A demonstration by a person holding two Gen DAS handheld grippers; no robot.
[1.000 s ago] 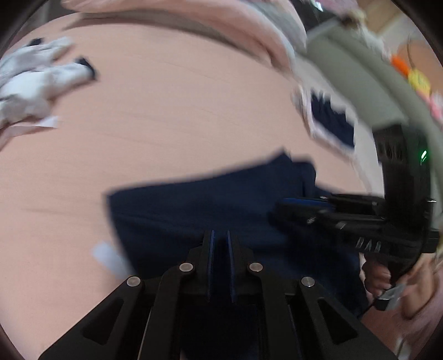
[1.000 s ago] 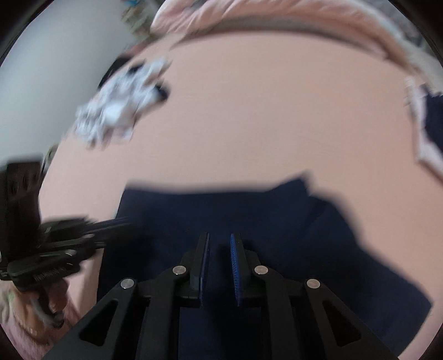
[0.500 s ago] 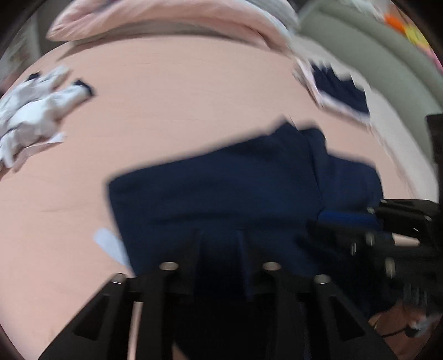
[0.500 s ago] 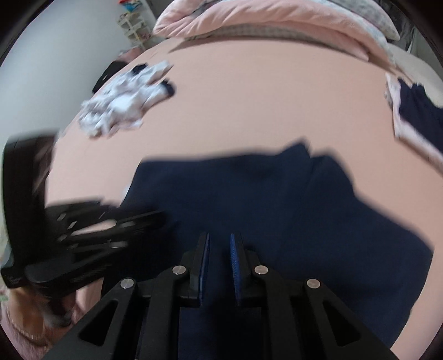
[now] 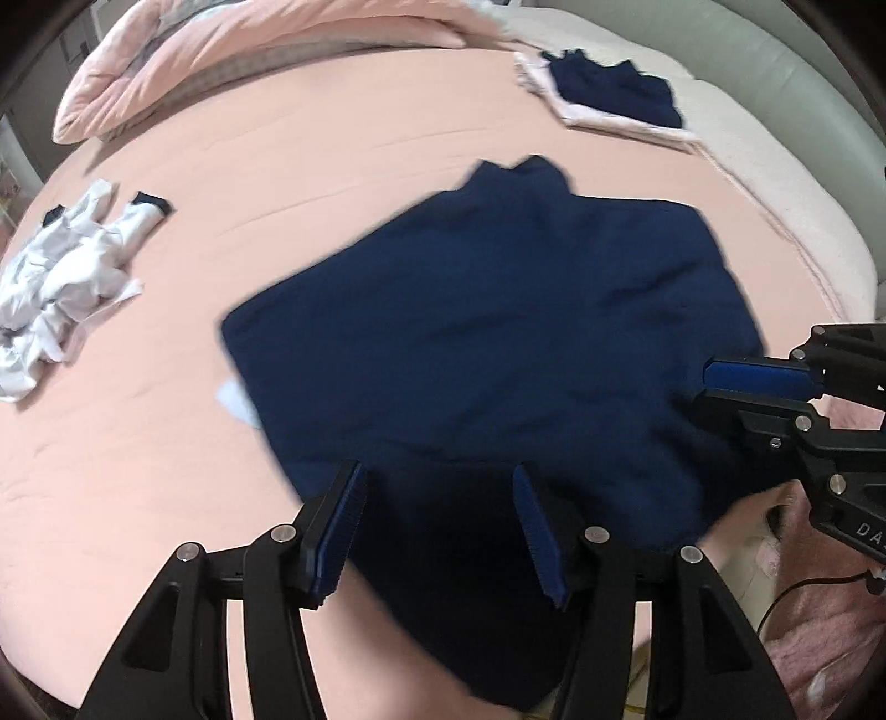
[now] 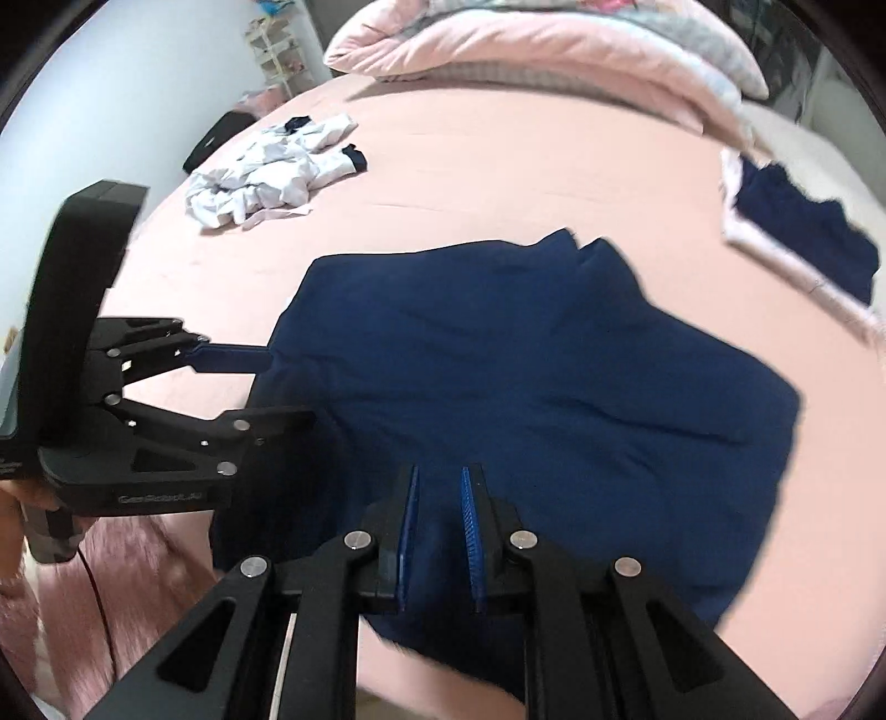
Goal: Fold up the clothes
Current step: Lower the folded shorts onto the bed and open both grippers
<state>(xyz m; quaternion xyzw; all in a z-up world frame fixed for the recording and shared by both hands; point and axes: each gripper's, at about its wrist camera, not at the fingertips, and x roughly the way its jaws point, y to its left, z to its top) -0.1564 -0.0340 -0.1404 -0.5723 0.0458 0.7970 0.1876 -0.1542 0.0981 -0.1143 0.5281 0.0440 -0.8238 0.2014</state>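
Observation:
A navy blue garment lies spread on the pink bed sheet, its collar pointing away; it also shows in the right wrist view. My left gripper is open over the garment's near edge, with nothing between its pads. It shows from the side in the right wrist view, jaws apart at the garment's left edge. My right gripper has its pads a narrow gap apart with navy cloth between them. It appears at the right of the left wrist view.
A crumpled white garment lies at the left of the bed, also in the right wrist view. A folded navy piece on pink cloth lies far right. A pink duvet is piled at the back. A pink fluffy rug is below.
My left gripper has opened and let go of the navy garment. Both grippers have pulled back toward the bed's near edge, and the garment now lies spread wider.

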